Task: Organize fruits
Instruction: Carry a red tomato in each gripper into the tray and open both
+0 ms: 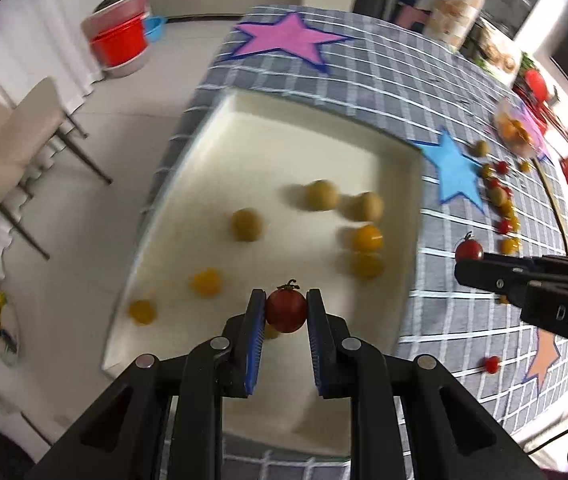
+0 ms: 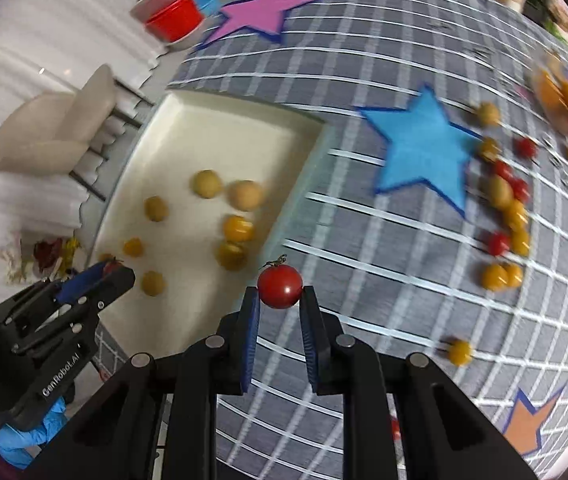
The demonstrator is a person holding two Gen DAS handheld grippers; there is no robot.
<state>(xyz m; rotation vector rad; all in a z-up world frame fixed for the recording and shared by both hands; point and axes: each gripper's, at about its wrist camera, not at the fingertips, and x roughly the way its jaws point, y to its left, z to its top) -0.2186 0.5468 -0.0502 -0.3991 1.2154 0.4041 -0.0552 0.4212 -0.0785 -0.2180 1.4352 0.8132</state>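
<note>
Both grippers are loaded. The left gripper (image 1: 286, 312) pinches a red cherry tomato (image 1: 286, 314) between its blue pads, hanging over the near end of the cream tray (image 1: 304, 116). The right gripper (image 2: 280, 304) squeezes a second red tomato (image 2: 280, 286) above the grey checked tablecloth (image 2: 364, 280), just beside the tray's edge. Inside the tray: only yellow and yellow-green fruits (image 1: 367, 238), roughly seven or eight, scattered loose, some blurred. Out on the cloth, past the blue star (image 2: 424, 148), a mixed cluster of red and yellow tomatoes (image 2: 504, 208) lies unsorted. At the far corner sits a bowl (image 1: 518, 130) with orange-yellow fruit, too blurred to count.
</note>
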